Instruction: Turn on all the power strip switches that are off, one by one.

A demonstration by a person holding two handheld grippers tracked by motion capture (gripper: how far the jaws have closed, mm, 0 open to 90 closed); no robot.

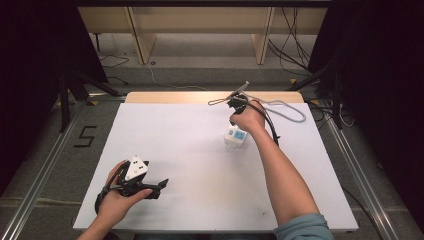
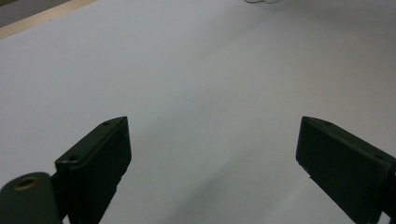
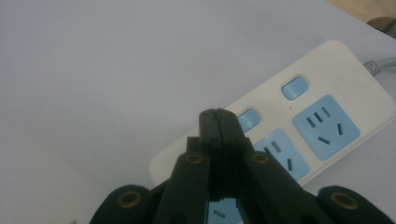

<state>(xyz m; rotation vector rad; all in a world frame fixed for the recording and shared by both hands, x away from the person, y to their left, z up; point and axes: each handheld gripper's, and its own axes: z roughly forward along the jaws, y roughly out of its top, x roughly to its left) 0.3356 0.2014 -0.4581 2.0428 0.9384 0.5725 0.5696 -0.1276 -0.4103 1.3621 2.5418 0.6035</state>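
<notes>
White sheet (image 1: 190, 150) covers nearly the whole tabletop, flat. Bare wood strip of table (image 1: 165, 97) shows along far edge, 12 o'clock. Tiny dark speck (image 1: 263, 213) on sheet toward 5 o'clock, near front edge.

Grey floor around table. Black "5" mark (image 1: 85, 136) on floor at 9 o'clock, just off the sheet's left edge. Metal rail (image 1: 40, 175) runs along left side, 8 o'clock; 2nd rail (image 1: 357, 165) on right, 4 o'clock.

Light wood frame w/ two legs (image 1: 142, 42) at back, 12 o'clock. Black cables (image 1: 290, 45) hang and trail at 1 o'clock. Thin white cable (image 1: 165, 82) on floor, 11 o'clock. Black stand legs (image 1: 75, 87) at 10 o'clock. Dark curtain (image 1: 30, 75) on left.
</notes>
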